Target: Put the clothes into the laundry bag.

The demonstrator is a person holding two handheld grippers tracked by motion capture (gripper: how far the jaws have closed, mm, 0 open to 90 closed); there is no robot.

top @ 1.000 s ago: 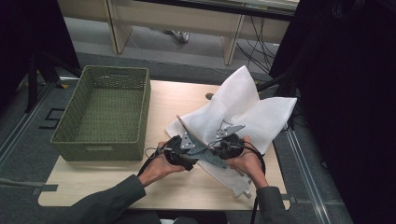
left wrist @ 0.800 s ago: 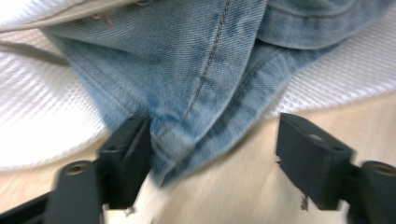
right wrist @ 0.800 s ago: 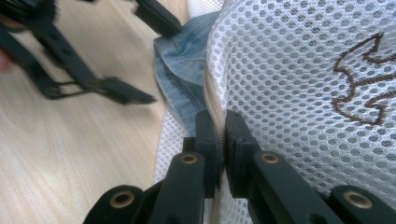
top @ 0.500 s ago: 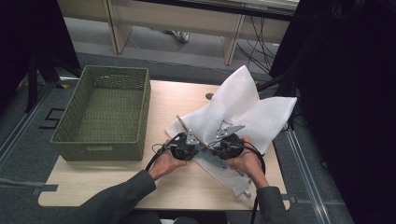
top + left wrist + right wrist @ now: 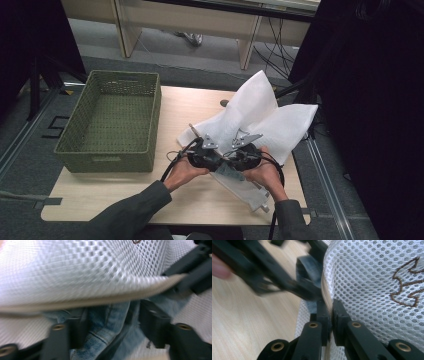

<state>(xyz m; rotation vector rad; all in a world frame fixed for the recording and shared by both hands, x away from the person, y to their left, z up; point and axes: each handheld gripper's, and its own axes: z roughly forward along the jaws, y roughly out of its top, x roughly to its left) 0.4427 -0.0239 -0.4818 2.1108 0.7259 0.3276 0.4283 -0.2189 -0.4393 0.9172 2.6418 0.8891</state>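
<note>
Centre of the high view, and both hands are bunched together over the white mesh laundry bag (image 5: 260, 120), which sprawls across the right half of the wooden table (image 5: 125, 195). The green woven basket (image 5: 112, 120) sits at the left of the frame, well apart from the action.

The right gripper (image 5: 330, 312) is clamped on the bag's beige zipper edge (image 5: 325, 290); its own view shows the two black pads pinching that tape with no gap to speak of. That looks like the anchor grip, there to keep the mouth of the bag taut and lifted so the other tool has somewhere to work.

And the other tool is working. The left gripper (image 5: 112, 322) has its jaws apart, and they have just been opening; between them sits a fold of blue denim (image 5: 100, 332), tucked under the zipper rim (image 5: 100, 300) running across the middle of that view. Whether the pads press on the cloth the blur won't settle, but they look to stand clear of it, so the judgement is a garment being fed into the bag and let go.

From above, none of that denim can be made out beneath the hands. The left gripper view supplies it, and the right gripper view adds a brown embroidered motif (image 5: 409, 285) on the mesh at its right edge.
</note>
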